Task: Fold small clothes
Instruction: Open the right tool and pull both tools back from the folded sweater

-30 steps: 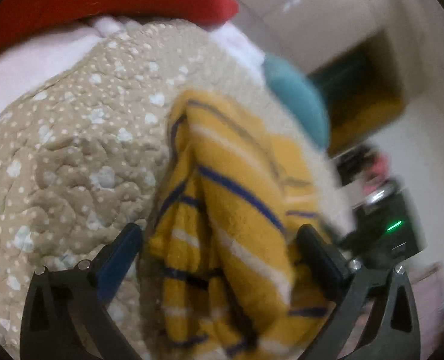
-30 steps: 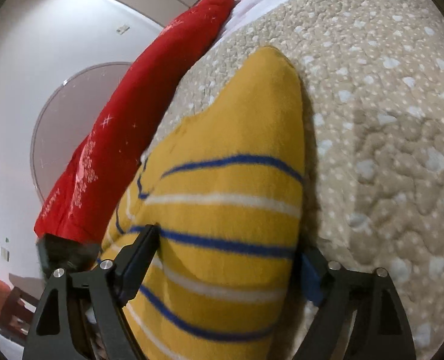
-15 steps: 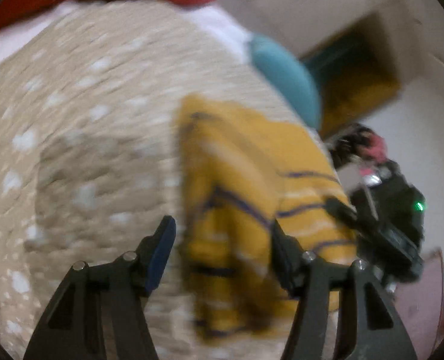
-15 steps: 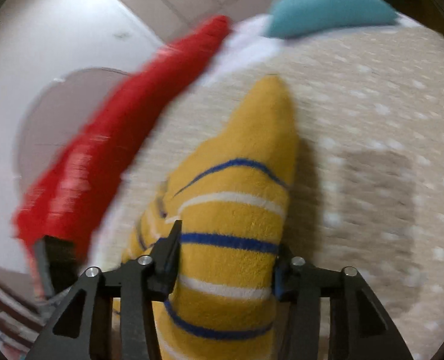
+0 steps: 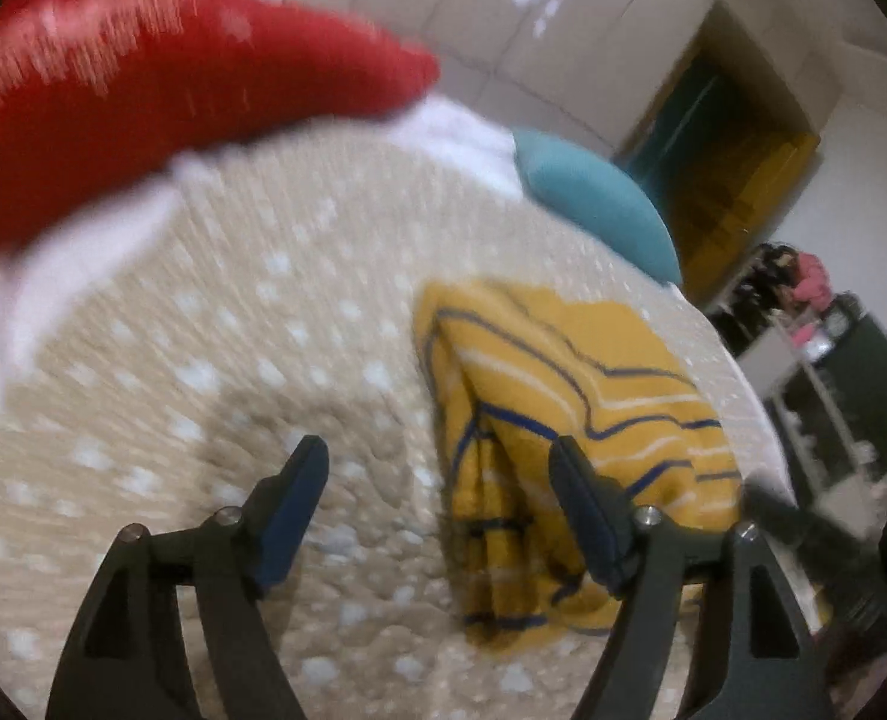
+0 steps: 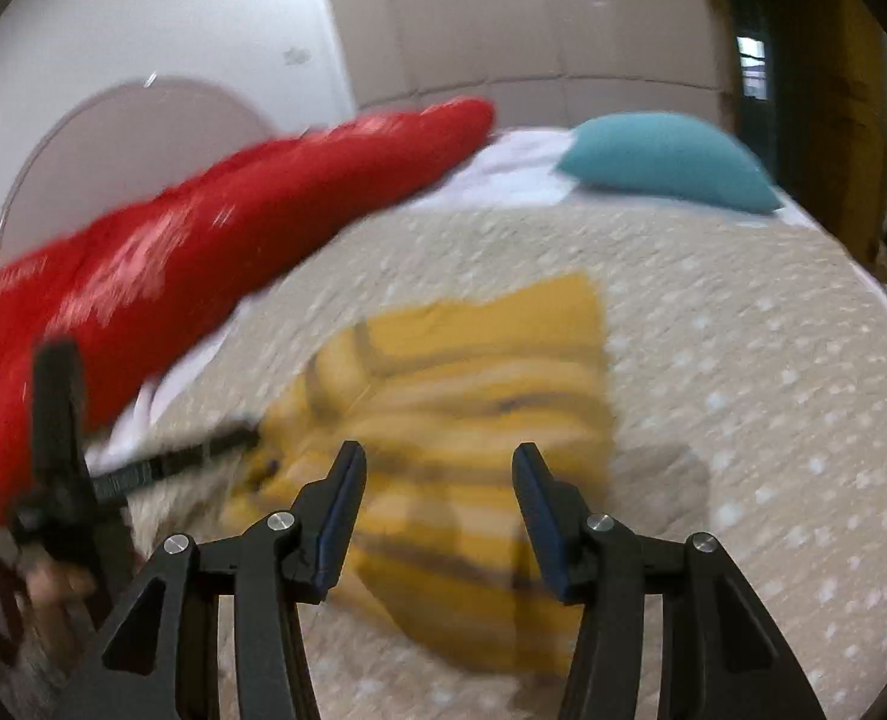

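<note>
Item count: one yellow striped garment (image 5: 569,396), one red pillow (image 5: 161,84), one teal pillow (image 5: 593,198), one dotted beige bedspread (image 5: 215,360), two claws: left claw (image 5: 437,468), right claw (image 6: 437,474).

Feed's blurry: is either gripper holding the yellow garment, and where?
Neither. Left gripper and right gripper are open; the yellow striped garment lies on the bedspread.

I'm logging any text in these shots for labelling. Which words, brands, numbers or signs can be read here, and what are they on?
No text reads in either view.
Long red cushion: pale marks on the fabric, motion-blurred; cannot tell whether they are letters or a pattern.
Yellow knitted garment with blue and white stripes: stripes only, no label showing.
Beige quilted bedspread with white dots: pattern only.
</note>
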A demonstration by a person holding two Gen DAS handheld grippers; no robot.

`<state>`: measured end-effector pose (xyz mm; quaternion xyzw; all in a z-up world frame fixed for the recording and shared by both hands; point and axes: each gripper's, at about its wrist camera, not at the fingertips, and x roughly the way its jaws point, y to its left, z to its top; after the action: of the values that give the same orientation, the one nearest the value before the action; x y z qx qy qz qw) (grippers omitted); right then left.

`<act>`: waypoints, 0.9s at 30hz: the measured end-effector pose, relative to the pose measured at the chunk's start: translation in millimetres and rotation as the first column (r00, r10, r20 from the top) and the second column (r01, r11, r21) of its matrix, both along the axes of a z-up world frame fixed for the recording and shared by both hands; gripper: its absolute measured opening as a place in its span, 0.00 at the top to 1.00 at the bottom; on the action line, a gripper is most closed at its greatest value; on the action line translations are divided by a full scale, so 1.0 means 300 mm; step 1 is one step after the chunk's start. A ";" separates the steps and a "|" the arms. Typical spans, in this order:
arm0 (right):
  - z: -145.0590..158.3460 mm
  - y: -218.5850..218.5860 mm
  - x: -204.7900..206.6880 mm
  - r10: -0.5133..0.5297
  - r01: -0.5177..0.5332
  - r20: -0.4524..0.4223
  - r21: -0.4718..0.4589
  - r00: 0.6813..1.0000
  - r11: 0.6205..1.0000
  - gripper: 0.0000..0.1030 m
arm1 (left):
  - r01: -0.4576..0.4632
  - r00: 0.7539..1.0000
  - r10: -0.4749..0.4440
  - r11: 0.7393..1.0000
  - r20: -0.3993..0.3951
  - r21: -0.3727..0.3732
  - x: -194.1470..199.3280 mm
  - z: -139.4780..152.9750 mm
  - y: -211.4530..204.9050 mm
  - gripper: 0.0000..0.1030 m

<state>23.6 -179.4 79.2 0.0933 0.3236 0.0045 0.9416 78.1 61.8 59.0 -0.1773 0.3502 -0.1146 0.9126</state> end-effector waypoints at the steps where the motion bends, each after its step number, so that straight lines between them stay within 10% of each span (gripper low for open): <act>1: -0.041 0.022 0.007 0.014 -0.014 -0.031 -0.006 0.999 1.000 0.45 | -0.029 0.998 0.028 0.999 0.051 0.031 -0.031 0.032 0.000 0.26; 6: -0.110 0.085 -0.027 0.007 -0.012 -0.072 -0.069 0.997 0.998 0.43 | -0.192 0.954 0.163 0.977 0.252 0.096 -0.205 0.158 0.011 0.13; 12: -0.032 0.042 -0.257 -0.031 0.033 0.031 -0.062 0.999 0.998 0.29 | -0.482 0.780 0.348 0.864 0.520 0.144 -0.545 0.289 -0.003 0.00; 14: -0.035 0.011 -0.337 -0.070 0.073 0.049 -0.062 0.996 0.995 0.29 | -0.499 0.764 0.349 0.853 0.543 0.154 -0.616 0.317 -0.026 0.00; 23: -0.102 -0.085 -0.606 -0.188 0.187 0.070 0.018 0.980 0.982 0.23 | -0.214 0.914 0.097 0.940 0.395 0.266 -0.733 0.345 -0.243 0.00; 27: -0.118 -0.071 -0.677 -0.207 0.211 0.086 -0.040 0.975 0.977 0.21 | -0.112 0.956 0.012 0.938 0.293 0.327 -0.734 0.281 -0.352 0.00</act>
<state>-179.6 -200.6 43.7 0.1037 0.2735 -0.0984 0.9512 -142.1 -43.7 143.3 -0.0096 0.2231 -0.0477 0.9736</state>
